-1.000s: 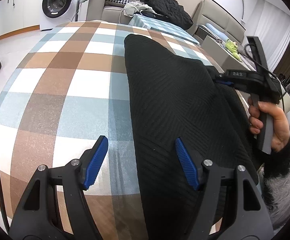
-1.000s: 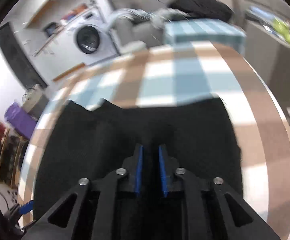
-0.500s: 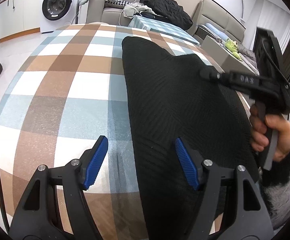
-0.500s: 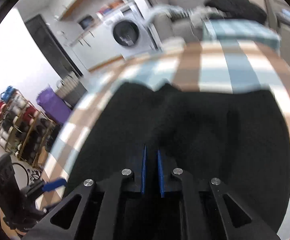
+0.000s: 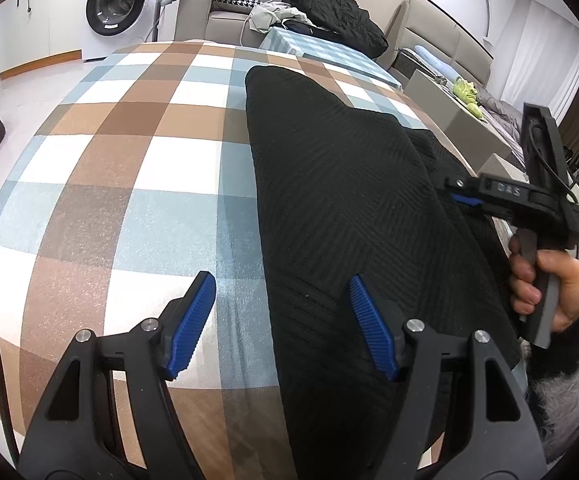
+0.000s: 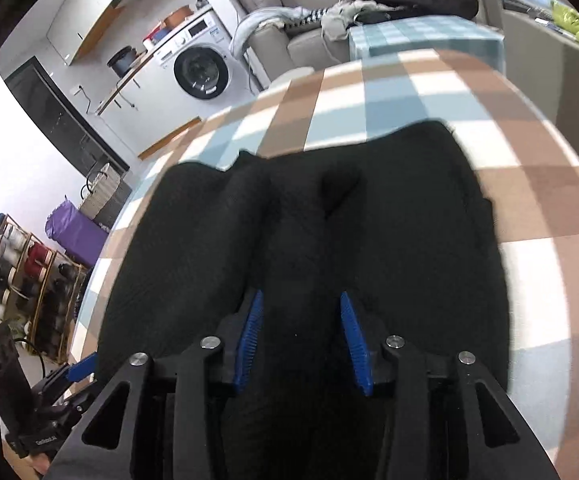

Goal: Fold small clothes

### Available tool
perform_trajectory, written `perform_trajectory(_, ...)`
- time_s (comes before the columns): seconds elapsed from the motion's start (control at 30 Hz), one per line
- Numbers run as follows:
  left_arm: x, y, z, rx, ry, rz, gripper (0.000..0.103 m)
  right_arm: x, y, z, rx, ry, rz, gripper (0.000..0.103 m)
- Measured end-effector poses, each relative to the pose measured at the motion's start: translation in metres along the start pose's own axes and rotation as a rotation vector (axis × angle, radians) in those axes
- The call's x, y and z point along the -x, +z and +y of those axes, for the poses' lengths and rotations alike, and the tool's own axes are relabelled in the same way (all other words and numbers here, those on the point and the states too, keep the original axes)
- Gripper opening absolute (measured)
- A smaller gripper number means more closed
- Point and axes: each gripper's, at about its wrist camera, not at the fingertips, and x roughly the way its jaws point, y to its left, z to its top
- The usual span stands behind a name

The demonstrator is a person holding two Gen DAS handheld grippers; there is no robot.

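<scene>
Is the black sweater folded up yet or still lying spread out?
Partly folded: the black sweater shows one layer lapped over another, lying on the checked cloth.

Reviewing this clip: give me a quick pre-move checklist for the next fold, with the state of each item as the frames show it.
1. Garment lies on the checked cloth, not hanging off the far edge: ok.
2. Right tool letting go: ok; its jaws are opening, a ridge of knit lies between the pads, not pinched.
3. Left tool open and empty, straddling the garment's left edge: ok.
4. Garment flat: not ok; ridges and a dimple show near its far edge in the right wrist view.
5. Near hem position: cannot tell, hidden under both tools.
6. Cloth beside the garment free of other items: ok.
</scene>
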Motion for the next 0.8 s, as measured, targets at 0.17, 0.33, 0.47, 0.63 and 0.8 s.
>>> perform_trajectory(0.17,-0.002,-0.001,0.001,0.011,-0.003,0.007,0.067,-0.023,0.024,0.015,0.049,-0.034,0.036,0.006)
perform_trajectory(0.33,0.009,0.001,-0.004,0.001,-0.013,-0.012,0.067,0.014,0.038,0.036,0.125,-0.018,-0.070,0.004)
perform_trajectory(0.47,0.009,0.001,-0.004,-0.007,-0.003,-0.006,0.068,0.024,0.042,0.019,0.098,-0.062,-0.091,0.004)
perform_trajectory(0.63,0.003,-0.005,0.001,0.005,0.004,0.016,0.068,-0.008,0.038,-0.010,0.033,-0.123,0.025,0.010)
perform_trajectory(0.8,0.003,-0.006,0.002,0.009,0.009,0.013,0.068,0.023,0.010,-0.007,0.042,-0.063,0.013,0.022)
